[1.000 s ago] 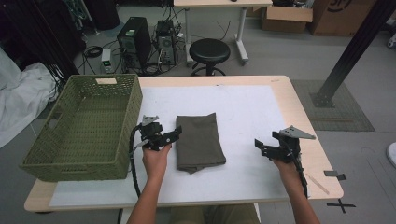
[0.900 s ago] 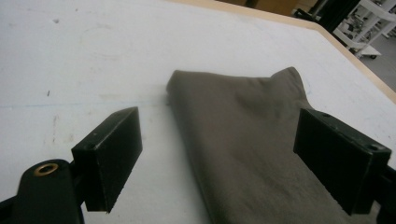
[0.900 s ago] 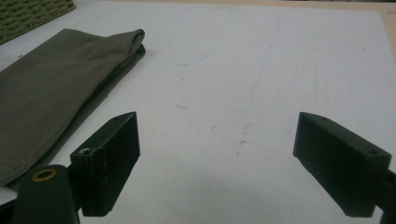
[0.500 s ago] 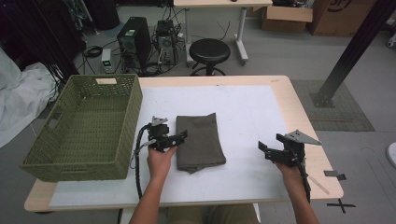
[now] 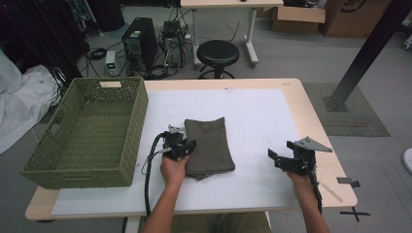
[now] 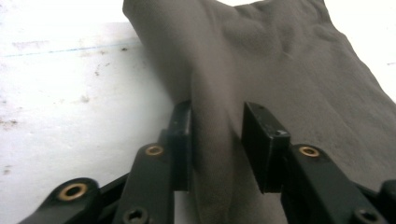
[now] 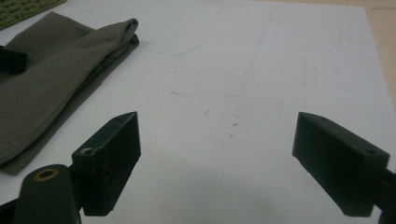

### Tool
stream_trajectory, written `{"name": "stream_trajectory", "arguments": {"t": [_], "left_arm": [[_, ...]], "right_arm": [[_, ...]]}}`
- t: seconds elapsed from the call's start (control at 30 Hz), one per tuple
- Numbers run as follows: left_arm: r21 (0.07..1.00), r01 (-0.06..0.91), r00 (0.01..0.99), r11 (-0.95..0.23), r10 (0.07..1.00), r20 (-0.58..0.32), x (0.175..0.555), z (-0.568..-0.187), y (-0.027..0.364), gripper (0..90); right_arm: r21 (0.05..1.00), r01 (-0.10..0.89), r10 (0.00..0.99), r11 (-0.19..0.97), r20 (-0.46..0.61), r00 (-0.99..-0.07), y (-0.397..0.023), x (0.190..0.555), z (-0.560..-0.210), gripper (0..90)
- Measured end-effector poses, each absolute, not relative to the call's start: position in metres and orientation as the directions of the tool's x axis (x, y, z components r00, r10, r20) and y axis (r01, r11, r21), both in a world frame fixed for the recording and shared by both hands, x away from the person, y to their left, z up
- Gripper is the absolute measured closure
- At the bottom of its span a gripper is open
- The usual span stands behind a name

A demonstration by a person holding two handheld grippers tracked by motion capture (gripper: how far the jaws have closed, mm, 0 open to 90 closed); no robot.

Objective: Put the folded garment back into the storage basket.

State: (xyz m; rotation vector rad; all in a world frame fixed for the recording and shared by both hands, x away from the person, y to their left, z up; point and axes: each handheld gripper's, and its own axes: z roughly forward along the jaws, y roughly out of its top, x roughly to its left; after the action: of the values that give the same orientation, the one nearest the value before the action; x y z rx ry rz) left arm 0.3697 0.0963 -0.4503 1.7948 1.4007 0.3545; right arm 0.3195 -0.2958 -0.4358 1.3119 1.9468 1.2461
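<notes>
While the woven green basket (image 5: 85, 133) stands at the left side of the table with nothing visible inside, the left gripper (image 5: 180, 148) is at the left edge of the folded olive-grey cloth (image 5: 209, 145), which lies flat near the middle of the white sheet (image 5: 252, 116) covering the table top. From the left gripper view, the 2 jaws have a raised fold of this cloth (image 6: 280, 60) between them; they look nearly closed on it, with 1 jaw touching the fabric and the other just beside it, so I judge the grasp is being made and is not yet firm. The step in hand seems to be taking the cloth at its edge, probably to carry it to the basket just beside it. The next move calls for a full pinch through all layers before lifting, because a folded cloth can open or slip if only the top layer is caught. Further right, the right gripper (image 5: 284, 162) hovers near the right edge of the sheet, well apart from the cloth, with its jaws wide apart and holding nothing. Behind the wooden table (image 5: 320, 141) I see a black stool (image 5: 217, 52), 2 computer towers (image 5: 155, 41) with cables, and cardboard boxes (image 5: 320, 14) on the grey floor.
</notes>
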Motion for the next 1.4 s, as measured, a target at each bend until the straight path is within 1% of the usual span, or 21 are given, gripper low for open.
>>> {"name": "stream_trajectory", "arguments": {"t": [0.03,0.07,0.1,0.17,0.23,0.3,0.37,0.43,0.53,0.8,0.9,1.0,1.4], "left_arm": [[0.733,0.678,0.359,-0.055,0.895,-0.265,0.371,-0.451,0.096,76.8],[0.727,0.685,0.361,-0.046,0.888,-0.284,0.372,-0.451,0.097,80.2],[0.722,0.691,0.369,-0.039,0.878,-0.306,0.374,-0.451,0.100,81.5],[0.721,0.691,0.394,-0.042,0.859,-0.327,0.376,-0.452,0.104,82.5],[0.740,0.670,0.420,-0.051,0.848,-0.322,0.375,-0.451,0.107,82.8],[0.786,0.616,0.466,-0.054,0.829,-0.308,0.373,-0.448,0.108,83.0],[0.824,0.566,0.508,-0.033,0.801,-0.317,0.371,-0.443,0.111,83.0],[0.859,0.510,0.555,-0.047,0.781,-0.287,0.369,-0.436,0.114,83.0],[0.879,0.477,0.599,-0.021,0.740,-0.308,0.366,-0.424,0.119,83.0],[0.942,0.335,0.721,-0.029,0.651,-0.236,0.358,-0.375,0.129,83.0],[0.958,0.284,0.758,-0.051,0.623,-0.191,0.357,-0.355,0.131,83.1],[0.968,0.243,0.778,-0.060,0.608,-0.158,0.356,-0.338,0.135,83.1],[0.986,0.160,0.817,-0.041,0.566,-0.109,0.355,-0.285,0.165,83.2]], "right_arm": [[0.875,0.467,0.899,0.127,0.097,-0.426,-0.295,0.320,-0.437,15.4],[0.874,0.470,0.898,0.126,0.100,-0.429,-0.295,0.320,-0.437,15.4],[0.874,0.471,0.897,0.124,0.104,-0.430,-0.295,0.320,-0.437,15.4],[0.877,0.466,0.895,0.118,0.109,-0.432,-0.296,0.320,-0.437,15.4],[0.877,0.466,0.893,0.113,0.116,-0.434,-0.296,0.320,-0.437,15.3],[0.878,0.466,0.891,0.111,0.119,-0.437,-0.295,0.320,-0.436,15.4],[0.879,0.464,0.889,0.113,0.119,-0.443,-0.294,0.321,-0.436,15.3],[0.880,0.461,0.886,0.116,0.118,-0.448,-0.293,0.321,-0.435,15.4],[0.881,0.460,0.884,0.116,0.119,-0.452,-0.293,0.321,-0.435,15.4],[0.873,0.479,0.888,0.089,0.147,-0.435,-0.298,0.323,-0.441,15.4],[0.875,0.475,0.887,0.094,0.143,-0.438,-0.298,0.323,-0.440,15.4],[0.877,0.472,0.887,0.092,0.143,-0.438,-0.298,0.323,-0.438,15.4],[0.881,0.465,0.890,0.083,0.145,-0.433,-0.301,0.324,-0.434,15.4]]}}
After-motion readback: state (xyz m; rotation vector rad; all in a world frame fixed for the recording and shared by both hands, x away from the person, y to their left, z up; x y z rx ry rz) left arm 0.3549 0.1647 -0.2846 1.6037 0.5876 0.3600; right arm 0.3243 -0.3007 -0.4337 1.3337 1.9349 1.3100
